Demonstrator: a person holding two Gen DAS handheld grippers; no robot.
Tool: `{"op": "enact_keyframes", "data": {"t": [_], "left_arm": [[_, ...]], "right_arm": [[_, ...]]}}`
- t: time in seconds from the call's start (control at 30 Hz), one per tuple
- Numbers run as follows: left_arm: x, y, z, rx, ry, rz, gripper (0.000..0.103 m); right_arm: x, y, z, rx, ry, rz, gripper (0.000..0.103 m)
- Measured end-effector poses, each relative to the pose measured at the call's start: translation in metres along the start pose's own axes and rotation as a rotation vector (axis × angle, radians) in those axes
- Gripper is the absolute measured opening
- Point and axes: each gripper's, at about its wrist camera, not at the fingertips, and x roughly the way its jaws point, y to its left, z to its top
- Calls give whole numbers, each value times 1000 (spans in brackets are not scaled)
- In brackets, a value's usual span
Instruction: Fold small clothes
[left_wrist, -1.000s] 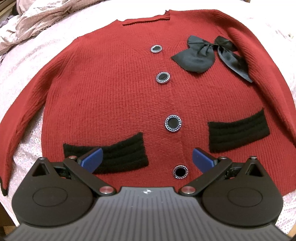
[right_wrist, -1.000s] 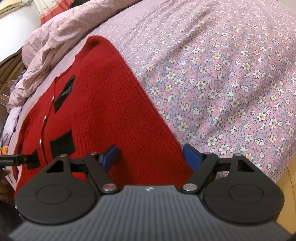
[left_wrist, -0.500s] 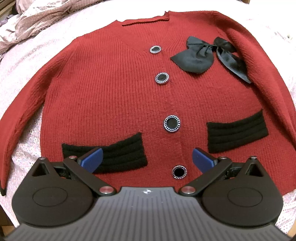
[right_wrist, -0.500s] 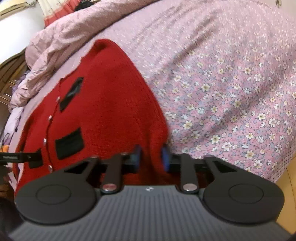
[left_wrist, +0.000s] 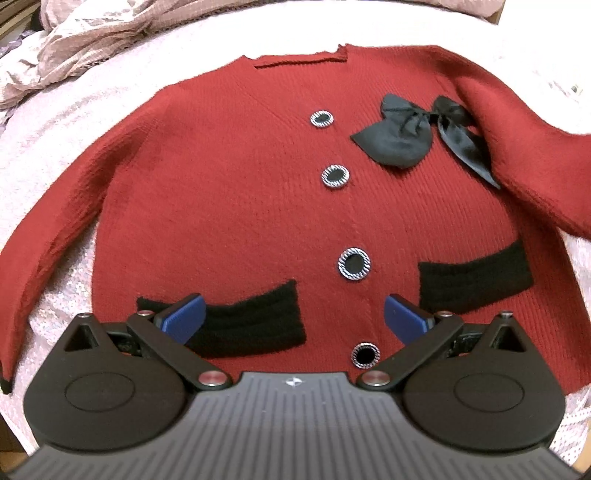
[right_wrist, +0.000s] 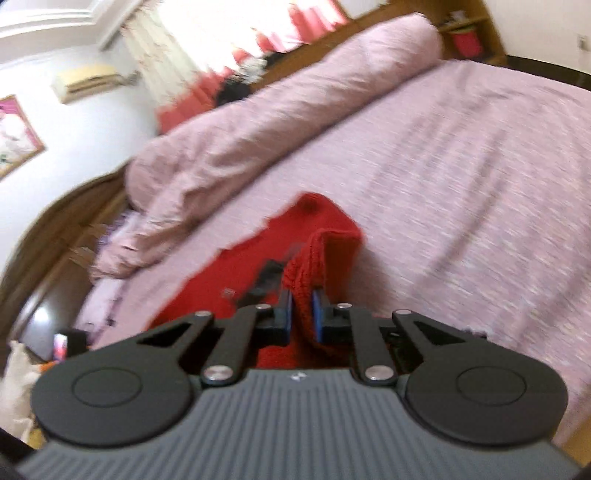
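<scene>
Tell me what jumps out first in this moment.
A red cardigan lies spread flat on the pink bed, with a black bow near its right shoulder and black-trimmed pockets low on the front. The right gripper has just closed on the right sleeve, pinching a raised fold of it, while the left gripper hangs open over the hem.

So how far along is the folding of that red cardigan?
Barely begun. The red knitted cardigan lies flat and buttoned on the pink bedsheet. In hand: the right gripper has just closed on one sleeve, lifting it. The left gripper hovers open. Every fold is left.
</scene>
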Motion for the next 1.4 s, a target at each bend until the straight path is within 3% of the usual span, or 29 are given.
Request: {"op": "enact_keyframes", "data": {"t": [0.23,0.37,0.83,1.2,1.4], "left_arm": [[-11,20,6,-40,-40,14,103],[-14,32,8,-63,-50,25,103],[-18,59,13,-107,-84,26,103],[-21,69,17,-107,-100,40,103],[-22,52,29,-76,-104,-20,103]], "right_arm": [[26,46,27,-53,-15,133,9],[47,68,31,-109,7,142,9],[134,122,25,-107,129,210,9],[217,133,6,-79,233,165,12],[206,126,9,-93,202,79,14]]}}
